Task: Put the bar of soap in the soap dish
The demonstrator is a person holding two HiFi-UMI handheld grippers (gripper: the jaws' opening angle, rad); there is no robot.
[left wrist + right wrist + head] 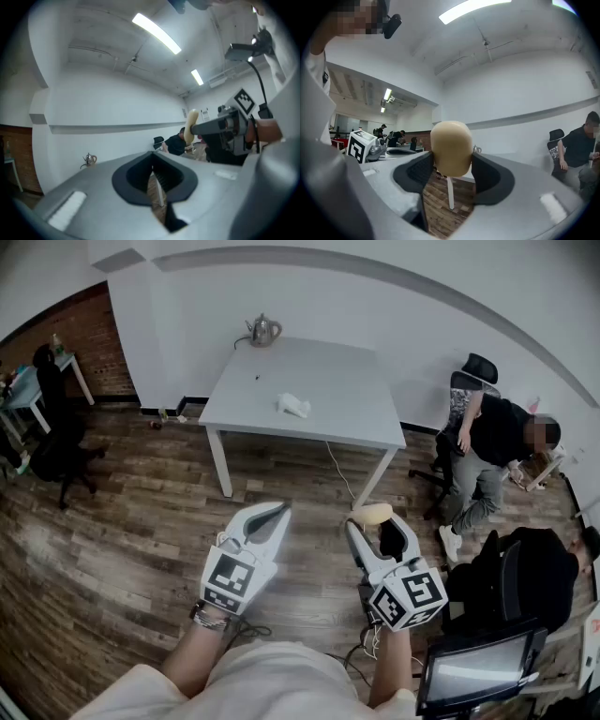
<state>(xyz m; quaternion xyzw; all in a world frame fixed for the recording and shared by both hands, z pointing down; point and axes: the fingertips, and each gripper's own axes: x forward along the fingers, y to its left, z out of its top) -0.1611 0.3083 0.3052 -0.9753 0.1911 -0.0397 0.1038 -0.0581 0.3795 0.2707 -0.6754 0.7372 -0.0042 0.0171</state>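
The left gripper (274, 514) is level over the floor (141, 549), its jaws together and empty. Beyond it, a small white item (294, 406) lies on the table (347, 381). The right gripper (377, 527) clamps the soap (371, 513) at its tips, well short of the table.

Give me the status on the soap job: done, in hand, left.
Done: the bar of soap is picked up, clamped in the right gripper. In hand: it is held in the air, short of the table. Left: carry it to the small white thing on the table, probably the dish, and set it in. The left gripper is shut, empty.
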